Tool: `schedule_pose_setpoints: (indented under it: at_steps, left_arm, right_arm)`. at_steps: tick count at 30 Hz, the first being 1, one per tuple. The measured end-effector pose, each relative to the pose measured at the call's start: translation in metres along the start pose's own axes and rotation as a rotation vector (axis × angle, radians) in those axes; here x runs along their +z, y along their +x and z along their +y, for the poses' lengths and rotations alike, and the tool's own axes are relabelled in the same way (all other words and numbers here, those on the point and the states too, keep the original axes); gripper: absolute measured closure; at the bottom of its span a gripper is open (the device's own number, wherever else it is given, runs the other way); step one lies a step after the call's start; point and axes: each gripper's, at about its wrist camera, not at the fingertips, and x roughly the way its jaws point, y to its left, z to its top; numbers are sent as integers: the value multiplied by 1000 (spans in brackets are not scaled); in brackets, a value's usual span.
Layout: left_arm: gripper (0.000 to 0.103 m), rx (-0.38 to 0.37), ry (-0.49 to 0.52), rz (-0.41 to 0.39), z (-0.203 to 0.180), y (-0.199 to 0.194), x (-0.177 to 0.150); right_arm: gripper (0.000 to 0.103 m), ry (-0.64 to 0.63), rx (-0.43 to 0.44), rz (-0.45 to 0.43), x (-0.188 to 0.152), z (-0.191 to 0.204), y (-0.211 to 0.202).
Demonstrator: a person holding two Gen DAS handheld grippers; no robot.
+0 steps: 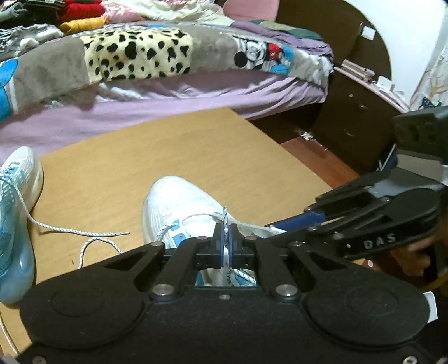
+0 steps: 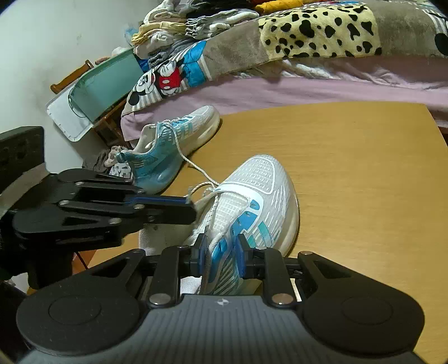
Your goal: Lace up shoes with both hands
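Bedroom, tan table [image 1: 196,156] beside cluttered bed [image 1: 168,92], left gripper [image 1: 225,243] pinching white lace [image 1: 224,217] over near shoe [image 2: 252,196], right gripper [image 2: 221,257] clamping that shoe's side wall, second shoe [image 2: 173,140] at ten o'clock, its lace [image 1: 70,229] trailing loose.

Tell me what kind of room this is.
Most likely a bedroom at home. A bed with a purple sheet and cartoon-print blanket runs behind the wooden table, folded clothes are piled on it, and a dark wooden cabinet stands beside it.

Tan wood counter [image 2: 350,173] butts against bed [image 1: 168,103] with lilac sheet, spotted and cartoon blankets [image 1: 140,56], heaped clothes [image 2: 196,25]. Dark brown cabinet [image 1: 350,117] beside; pale wall [image 2: 56,42]; reddish floor [image 1: 316,156].
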Motion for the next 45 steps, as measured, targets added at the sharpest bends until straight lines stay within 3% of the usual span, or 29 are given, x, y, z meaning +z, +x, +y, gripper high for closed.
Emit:
schedule_pose_setpoints:
  at_steps: [10,23,34,45]
  left_arm:
    - [101,45,1,84,-6,26,8]
    - [101,39,-20,199,-3,51,13]
    - [101,48,-88,219,5,59,10]
    - [101,53,-73,218,3,62,9]
  right_arm:
    - [80,34,30,-9,-2,-8,-1]
    - [80,64,64,-9,-5,-19,-3]
    - [80,82,76,-12,-6,-26,-4]
    - [80,90,74,-9,-8,-29,-4]
